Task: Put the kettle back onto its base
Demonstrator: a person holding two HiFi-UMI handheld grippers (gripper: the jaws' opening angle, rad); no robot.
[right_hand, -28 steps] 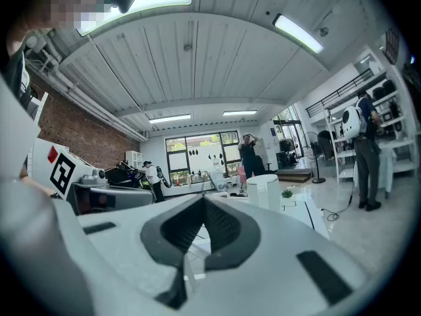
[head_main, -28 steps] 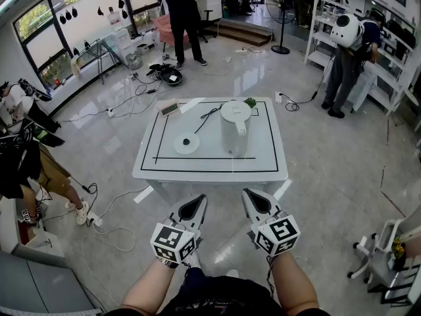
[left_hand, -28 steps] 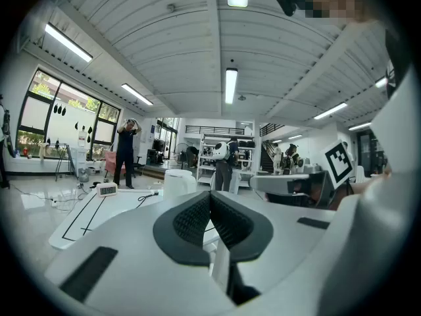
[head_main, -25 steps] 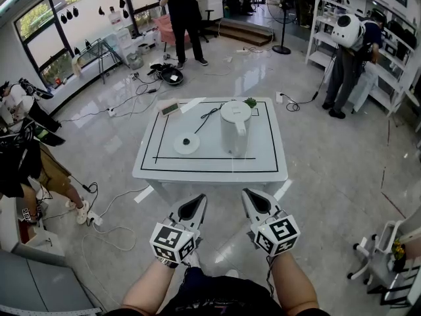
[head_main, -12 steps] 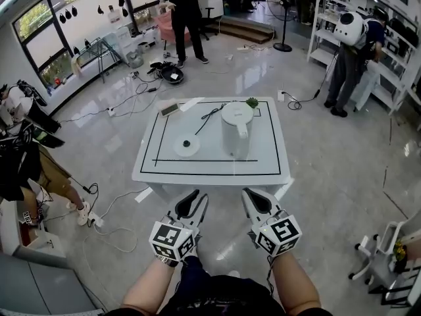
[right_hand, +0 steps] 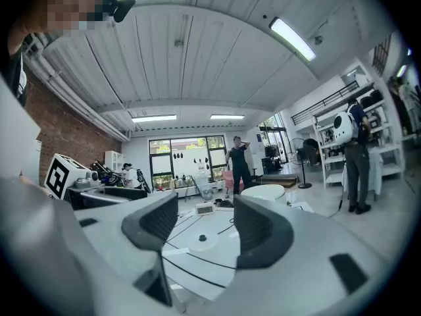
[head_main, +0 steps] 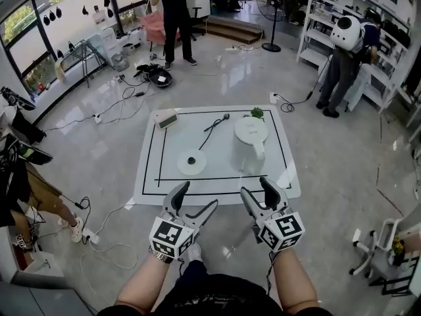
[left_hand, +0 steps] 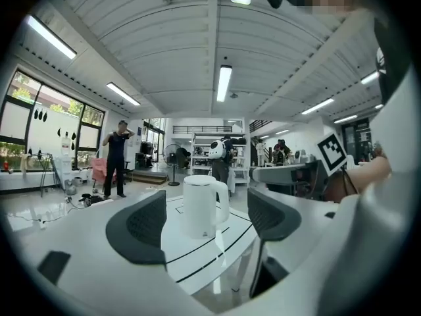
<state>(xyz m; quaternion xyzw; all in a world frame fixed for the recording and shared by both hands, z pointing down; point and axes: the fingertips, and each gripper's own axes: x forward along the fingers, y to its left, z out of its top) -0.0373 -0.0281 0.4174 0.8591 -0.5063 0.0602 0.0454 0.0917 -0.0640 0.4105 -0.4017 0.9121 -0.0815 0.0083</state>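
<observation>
The white kettle (head_main: pixel 251 140) stands upright on the right half of the white table (head_main: pixel 148 183), lid shut, handle toward me. Its round white base (head_main: pixel 191 161) lies to its left, apart from it, with a dark cord (head_main: pixel 214 129) running back. My left gripper (head_main: pixel 196 197) hovers at the table's near edge, jaws opening, nothing between them. In the left gripper view the kettle (left_hand: pixel 200 206) shows far ahead between the jaws. My right gripper (head_main: pixel 256 188) is beside it, jaws opening and empty. In the right gripper view the base (right_hand: pixel 202 239) shows ahead, and the kettle lid (right_hand: pixel 263 191) is half hidden behind the right jaw.
A small box with a green display (head_main: pixel 166 118) and a little green plant (head_main: pixel 256 112) sit at the table's far edge. People stand beyond the table (head_main: pixel 174 18) and at the shelves (head_main: pixel 345 51). Cables (head_main: pixel 99 236) trail over the floor at the left.
Both grippers have moved forward up to the table's near edge. Their jaws, shut together a second ago, now stand spread. The kettle and base have not moved on the table.
</observation>
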